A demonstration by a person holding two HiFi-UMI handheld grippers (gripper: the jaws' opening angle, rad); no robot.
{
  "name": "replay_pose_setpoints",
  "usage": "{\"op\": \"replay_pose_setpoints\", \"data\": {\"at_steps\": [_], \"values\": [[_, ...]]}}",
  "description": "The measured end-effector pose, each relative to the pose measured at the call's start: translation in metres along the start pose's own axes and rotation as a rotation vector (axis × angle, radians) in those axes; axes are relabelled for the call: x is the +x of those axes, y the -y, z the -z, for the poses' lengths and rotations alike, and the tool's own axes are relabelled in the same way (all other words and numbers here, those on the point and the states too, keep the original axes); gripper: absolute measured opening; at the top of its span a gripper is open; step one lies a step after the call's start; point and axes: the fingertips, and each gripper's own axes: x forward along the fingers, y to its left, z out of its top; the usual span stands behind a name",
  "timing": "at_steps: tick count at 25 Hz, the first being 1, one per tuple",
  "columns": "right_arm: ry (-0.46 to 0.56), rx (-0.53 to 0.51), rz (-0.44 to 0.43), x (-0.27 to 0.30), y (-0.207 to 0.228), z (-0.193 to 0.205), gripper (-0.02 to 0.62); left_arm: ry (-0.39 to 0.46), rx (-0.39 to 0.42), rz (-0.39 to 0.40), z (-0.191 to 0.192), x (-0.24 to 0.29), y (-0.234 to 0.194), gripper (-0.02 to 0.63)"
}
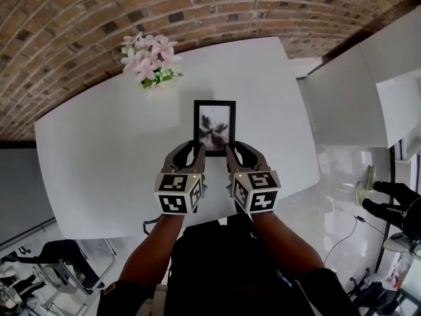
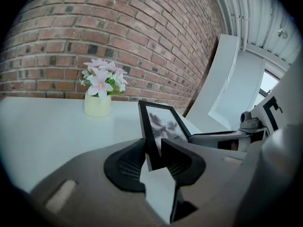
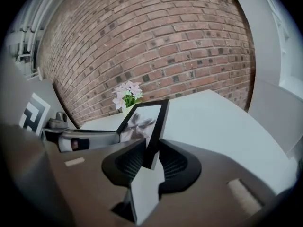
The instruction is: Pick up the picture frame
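Note:
A black picture frame (image 1: 214, 127) with a dark flower print is gripped between both grippers over the white table (image 1: 99, 150). My left gripper (image 1: 199, 151) is shut on the frame's lower left edge. In the left gripper view the pads of that gripper (image 2: 152, 148) press on the frame (image 2: 161, 124). My right gripper (image 1: 230, 151) is shut on the lower right edge. The right gripper view shows it (image 3: 152, 148) clamping the frame (image 3: 144, 119) the same way. The frame's bottom corner hangs off the tabletop.
A pale vase of pink flowers (image 1: 150, 61) stands at the table's far edge, near the brick wall (image 1: 79, 18). A white counter (image 1: 348, 97) runs along the right side. A person's dark shoes (image 1: 388, 206) are on the floor at the right.

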Motion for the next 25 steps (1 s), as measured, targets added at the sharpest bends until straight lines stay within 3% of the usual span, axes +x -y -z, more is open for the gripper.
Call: {"op": "replay_pose_setpoints", "data": {"at_steps": [14, 25], "values": [[0.099, -0.078, -0.093, -0.078, -0.023, -0.017, 0.087, 0.143, 0.017, -0.067, -0.016, -0.074, 0.051, 0.084], [0.13, -0.135, -0.178, -0.136, -0.022, -0.001, 0.087, 0.216, -0.006, -0.151, 0.005, -0.117, 0.099, 0.083]]}}
